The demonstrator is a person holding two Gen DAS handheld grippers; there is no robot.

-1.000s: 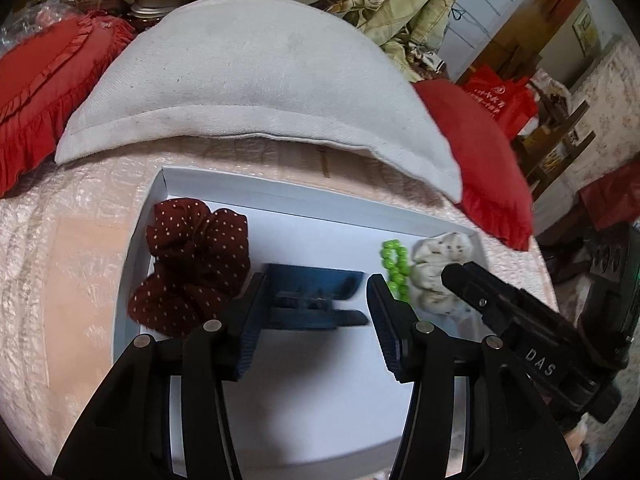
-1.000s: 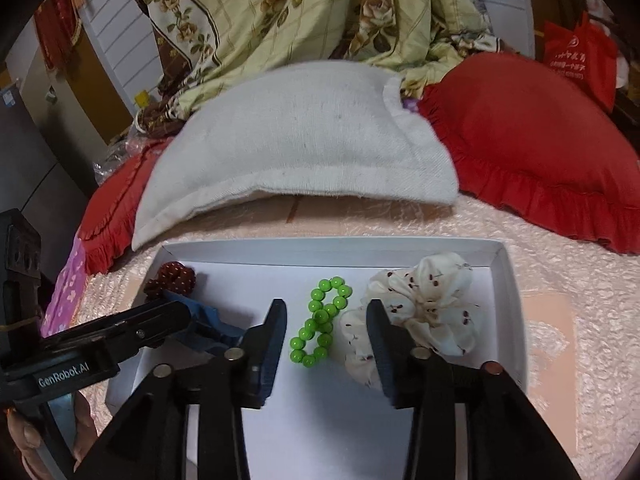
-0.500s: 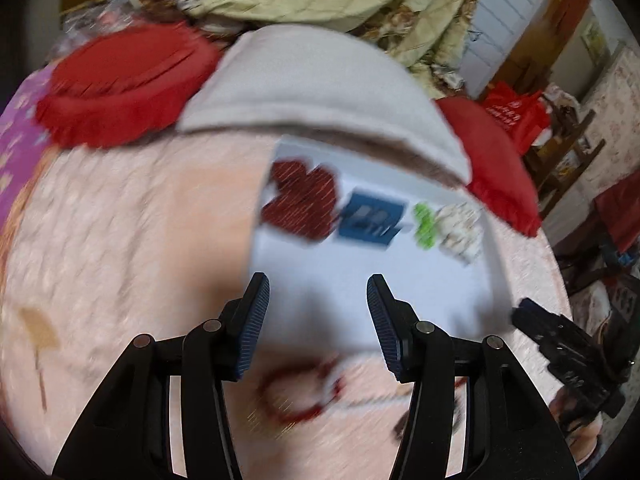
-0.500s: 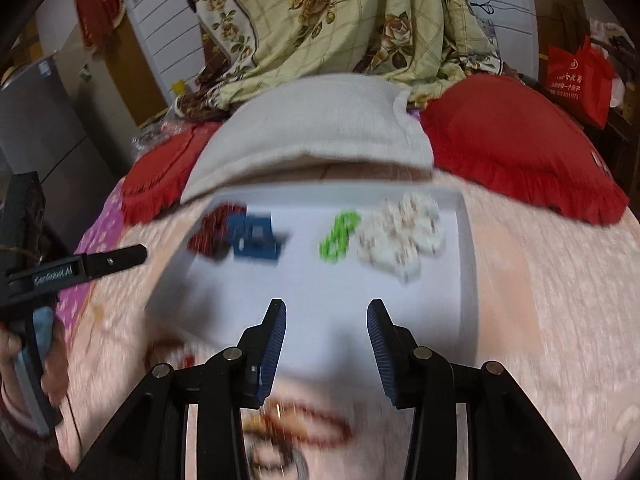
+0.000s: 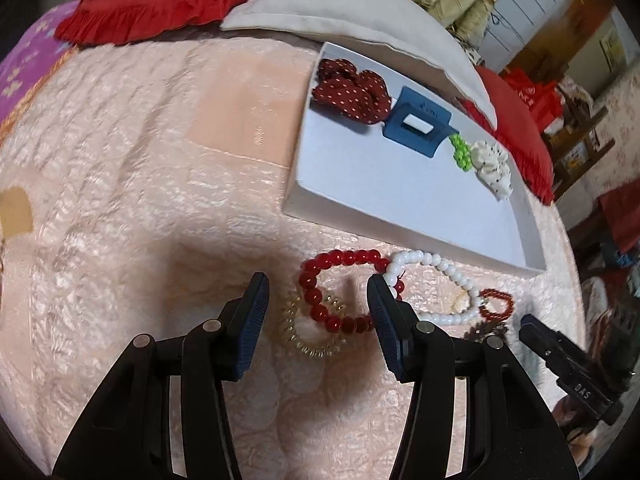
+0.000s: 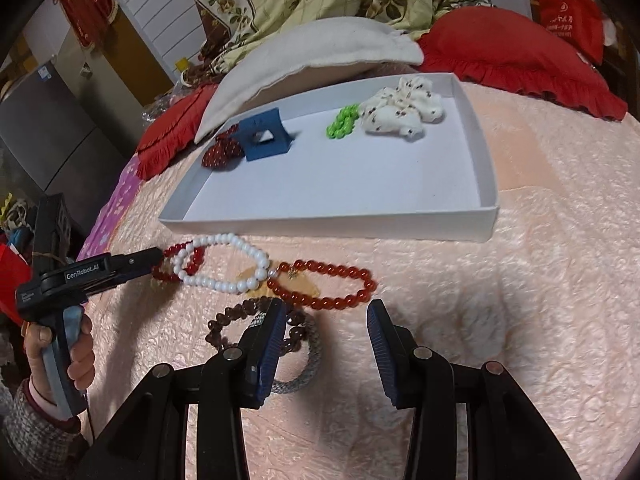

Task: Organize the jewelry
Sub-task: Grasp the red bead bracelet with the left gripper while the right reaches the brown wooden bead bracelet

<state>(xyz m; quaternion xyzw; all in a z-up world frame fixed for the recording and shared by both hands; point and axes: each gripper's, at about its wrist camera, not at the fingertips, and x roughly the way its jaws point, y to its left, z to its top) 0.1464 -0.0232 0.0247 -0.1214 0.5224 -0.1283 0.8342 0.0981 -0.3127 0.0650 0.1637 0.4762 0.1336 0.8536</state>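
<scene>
Both claws gape wide and empty over the bed (image 5: 120, 160); left claw (image 5: 318, 300) straddles the red bracelet (image 5: 340, 292), right claw (image 6: 326, 326) hangs near the amber bracelet (image 6: 324, 284); the tray (image 6: 328, 226) holds scrunchies, clip, green beads.

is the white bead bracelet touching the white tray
Apart. The right wrist view shows bare bedspread between the white bead bracelet and the white tray's near wall.

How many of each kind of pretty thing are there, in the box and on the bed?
Bead bracelets (green, red, white, orange, brown): 5
Grey braided bangle: 1
Fabric scrunchies (dark red dotted, white spotted): 2
Blue plastic hair claw: 1
Gold coil hair tie: 1
Total: 10
</scene>
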